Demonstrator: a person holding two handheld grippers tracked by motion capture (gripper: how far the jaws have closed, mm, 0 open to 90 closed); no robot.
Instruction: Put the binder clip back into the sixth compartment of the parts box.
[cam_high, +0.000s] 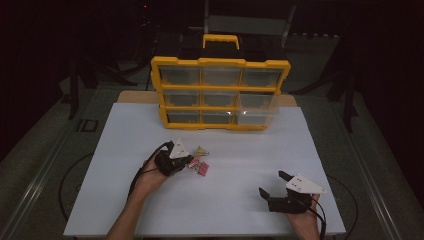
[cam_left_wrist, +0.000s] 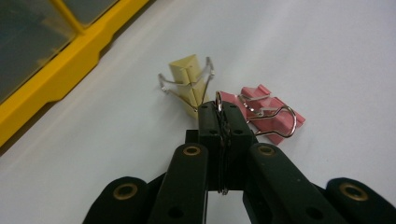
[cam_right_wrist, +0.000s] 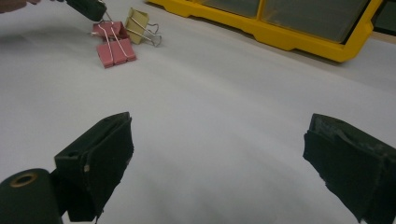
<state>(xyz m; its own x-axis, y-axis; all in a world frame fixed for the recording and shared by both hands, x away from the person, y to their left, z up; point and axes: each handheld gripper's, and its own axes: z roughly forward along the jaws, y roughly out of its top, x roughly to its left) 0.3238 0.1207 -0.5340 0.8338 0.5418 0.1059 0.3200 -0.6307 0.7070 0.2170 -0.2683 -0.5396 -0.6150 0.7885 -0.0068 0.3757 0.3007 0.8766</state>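
Note:
My left gripper (cam_high: 188, 161) is at the middle left of the white table, with its jaws shut on the wire handle of a pink binder clip (cam_left_wrist: 229, 100). A second pink binder clip (cam_left_wrist: 275, 117) lies right beside it, and in the high view the two read as one pink cluster (cam_high: 200, 167). A pale yellow binder clip (cam_left_wrist: 187, 77) lies just beyond the jaw tips, toward the organizer (cam_high: 201, 150). My right gripper (cam_high: 273, 183) rests near the front right of the table, open and holding nothing (cam_right_wrist: 219, 128). Its view shows the pink clips (cam_right_wrist: 116, 51) and the yellow clip (cam_right_wrist: 137, 21) far off.
A yellow-framed organizer case (cam_high: 220, 62) with clear drawers stands upright at the back of the table; its lower right drawer (cam_high: 257, 111) sticks out. The white tabletop (cam_high: 240, 150) spreads between the grippers. Dark floor surrounds the table.

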